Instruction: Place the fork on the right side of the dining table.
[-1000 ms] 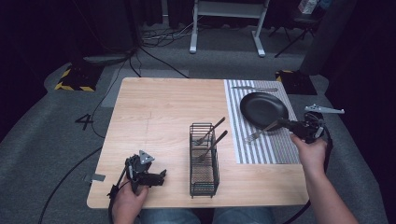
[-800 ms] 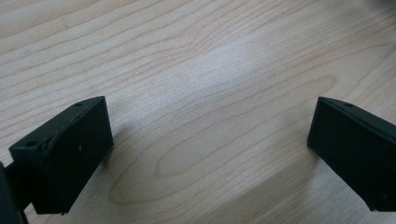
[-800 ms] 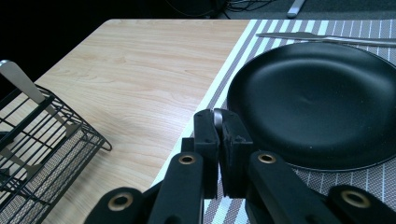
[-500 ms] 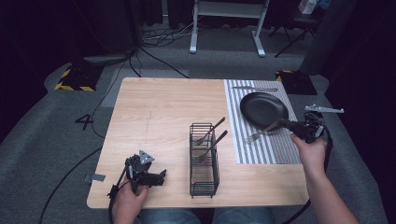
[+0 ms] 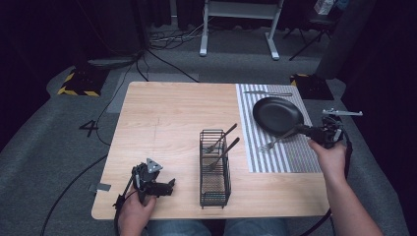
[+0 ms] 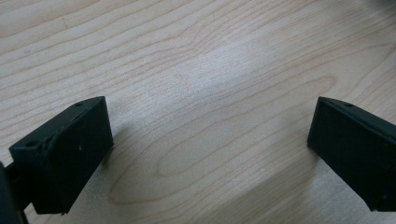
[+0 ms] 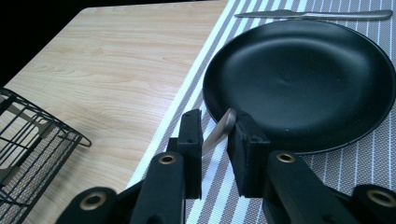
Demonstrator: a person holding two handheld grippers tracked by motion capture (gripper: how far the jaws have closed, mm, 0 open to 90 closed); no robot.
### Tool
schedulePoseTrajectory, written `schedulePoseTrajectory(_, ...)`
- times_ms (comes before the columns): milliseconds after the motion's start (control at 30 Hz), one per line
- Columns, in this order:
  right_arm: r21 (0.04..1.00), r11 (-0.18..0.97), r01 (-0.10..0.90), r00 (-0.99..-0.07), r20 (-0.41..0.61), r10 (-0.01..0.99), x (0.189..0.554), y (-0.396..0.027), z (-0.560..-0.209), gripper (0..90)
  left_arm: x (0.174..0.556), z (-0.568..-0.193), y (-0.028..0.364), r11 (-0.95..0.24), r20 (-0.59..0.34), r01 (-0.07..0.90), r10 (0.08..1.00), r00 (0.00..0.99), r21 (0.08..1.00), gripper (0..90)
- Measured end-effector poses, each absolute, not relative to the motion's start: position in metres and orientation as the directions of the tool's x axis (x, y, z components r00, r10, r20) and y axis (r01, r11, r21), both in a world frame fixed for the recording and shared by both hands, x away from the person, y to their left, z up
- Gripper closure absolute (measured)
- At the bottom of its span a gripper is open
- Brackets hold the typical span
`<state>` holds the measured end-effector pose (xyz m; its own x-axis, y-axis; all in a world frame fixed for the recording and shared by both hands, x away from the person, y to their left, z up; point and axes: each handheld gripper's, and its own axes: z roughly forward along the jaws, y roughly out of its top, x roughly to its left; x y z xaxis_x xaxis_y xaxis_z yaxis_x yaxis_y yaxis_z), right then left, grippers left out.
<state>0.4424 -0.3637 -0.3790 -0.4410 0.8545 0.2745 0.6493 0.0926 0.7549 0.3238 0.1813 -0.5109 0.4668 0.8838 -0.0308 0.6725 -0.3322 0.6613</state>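
Fork (image 5: 273, 143) lies on the striped placemat (image 5: 280, 157) by the table's (image 5: 167, 118) right edge, handle clamped in the right gripper (image 7: 218, 140), just beside the black plate (image 5: 278, 115). Left gripper (image 5: 167, 187) sits at the near-left corner, jaws wide apart over bare wood. Wire caddy (image 5: 215, 169) stands near the front edge with two utensils; knife (image 5: 268, 93) beyond the plate.

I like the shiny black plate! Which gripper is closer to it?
The right. The right gripper is at the black plate's near edge, shut on a fork. The left gripper is far across the table, past the wire basket.
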Motion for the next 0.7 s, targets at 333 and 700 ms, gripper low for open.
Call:
schedulePoseTrajectory(333, 0.724, 0.088, 0.684, -0.413, 0.285, 0.865, 0.449, -0.374, -0.385, 69.6, 0.324, -0.511, 0.181, -0.333, -0.03, 0.672, 0.883, 0.468, 0.662, 0.2)
schedulePoseTrajectory(700, 0.7, 0.084, 0.709, -0.386, 0.286, 0.877, 0.453, -0.386, -0.393, 66.3, 0.324, -0.511, 0.181, -0.333, -0.03, 0.672, 0.883, 0.468, 0.662, 0.2)
